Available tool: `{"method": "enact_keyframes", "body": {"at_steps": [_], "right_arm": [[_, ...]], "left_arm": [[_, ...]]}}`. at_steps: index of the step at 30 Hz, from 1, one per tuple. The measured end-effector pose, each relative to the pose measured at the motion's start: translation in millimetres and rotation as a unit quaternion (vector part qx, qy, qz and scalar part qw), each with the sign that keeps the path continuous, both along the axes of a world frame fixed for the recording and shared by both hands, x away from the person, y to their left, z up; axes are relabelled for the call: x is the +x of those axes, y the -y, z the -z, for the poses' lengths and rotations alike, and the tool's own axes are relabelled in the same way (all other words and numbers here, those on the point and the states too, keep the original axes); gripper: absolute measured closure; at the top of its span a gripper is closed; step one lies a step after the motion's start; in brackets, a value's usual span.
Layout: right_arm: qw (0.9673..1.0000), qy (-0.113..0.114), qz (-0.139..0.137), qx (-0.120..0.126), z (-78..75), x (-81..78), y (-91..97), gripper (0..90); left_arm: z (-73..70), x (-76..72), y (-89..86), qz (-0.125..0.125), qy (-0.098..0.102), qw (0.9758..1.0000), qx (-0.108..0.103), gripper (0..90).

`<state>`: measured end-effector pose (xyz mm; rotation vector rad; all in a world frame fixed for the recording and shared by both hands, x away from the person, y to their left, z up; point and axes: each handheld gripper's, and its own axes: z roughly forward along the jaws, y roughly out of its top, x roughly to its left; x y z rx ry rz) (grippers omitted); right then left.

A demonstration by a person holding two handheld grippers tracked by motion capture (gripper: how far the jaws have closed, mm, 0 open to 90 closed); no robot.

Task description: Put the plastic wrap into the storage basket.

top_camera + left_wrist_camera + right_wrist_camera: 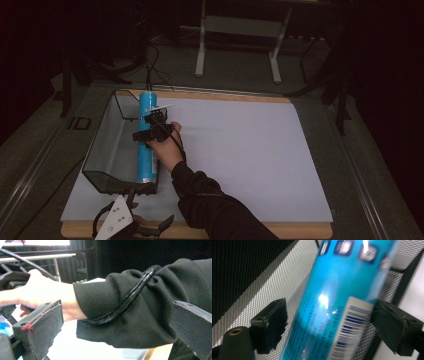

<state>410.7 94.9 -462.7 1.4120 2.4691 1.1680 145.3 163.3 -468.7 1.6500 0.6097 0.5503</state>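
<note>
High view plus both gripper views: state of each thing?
Blue cylindrical tube: lying lengthwise in the basket, along its right side.
Black wire-mesh basket: upright on the table, holding the tube.
Right claw: open, straddling the tube, gap at one jaw.
Left claw: open, empty.

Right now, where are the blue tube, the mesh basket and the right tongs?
blue tube [146,160]: high view, lower body of the tube.
mesh basket [102,181]: high view, near wall.
right tongs [328,322]: right gripper view, midway between its jaws.
</note>
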Motion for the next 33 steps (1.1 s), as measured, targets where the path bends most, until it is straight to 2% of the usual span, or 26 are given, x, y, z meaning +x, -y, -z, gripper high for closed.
{"method": "enact_keyframes", "body": {"at_steps": [2,7,9,11,12,14,15,20,30,32,33], "right_arm": [[0.9999,0.013,-0.006,-0.006,-4.0,-1.9,4.4,13.0],[0.9991,0.025,-0.031,0.017,-12.2,-5.2,18.2,11.6],[0.9981,0.045,-0.038,0.014,-17.2,-9.6,22.7,11.6],[0.9976,0.051,-0.045,0.013,-19.3,-11.4,24.6,11.7],[0.9958,0.072,-0.056,0.001,-22.9,-15.3,29.2,12.7],[0.9955,0.075,-0.059,0.001,-23.9,-16.0,31.2,12.9],[0.995,0.072,-0.069,0.0,-26.6,-17.1,37.8,12.9],[0.9922,0.087,-0.089,-0.001,-30.4,-20.1,54.3,12.8],[0.9906,0.104,-0.088,-0.009,-34.8,-28.7,91.2,12.9],[0.9901,0.109,-0.088,-0.008,-36.6,-32.7,105.3,12.9],[0.9901,0.109,-0.088,-0.008,-36.6,-32.7,105.3,12.9]], "left_arm": [[0.0,0.1,0.2,0.001,0.0,1.0,0.0,0.3],[0.2,0.5,0.5,0.001,-0.001,1.0,-0.001,0.3],[0.3,0.7,0.8,0.001,-0.003,1.0,0.0,0.3],[0.3,0.6,1.0,0.001,-0.003,1.0,-0.002,0.3],[0.3,0.6,1.0,0.001,-0.002,1.0,0.0,0.2],[0.4,0.7,1.1,0.0,-0.004,1.0,0.001,0.3],[0.5,0.9,1.3,0.0,-0.004,1.0,0.001,0.3],[0.7,1.3,1.4,0.0,-0.005,1.0,0.001,0.3],[1.3,1.9,2.3,-0.003,-0.006,1.0,0.005,0.3],[1.5,2.1,2.4,-0.004,-0.006,1.0,0.005,0.3],[1.5,2.1,2.5,-0.004,-0.006,1.0,0.005,0.3]]}}
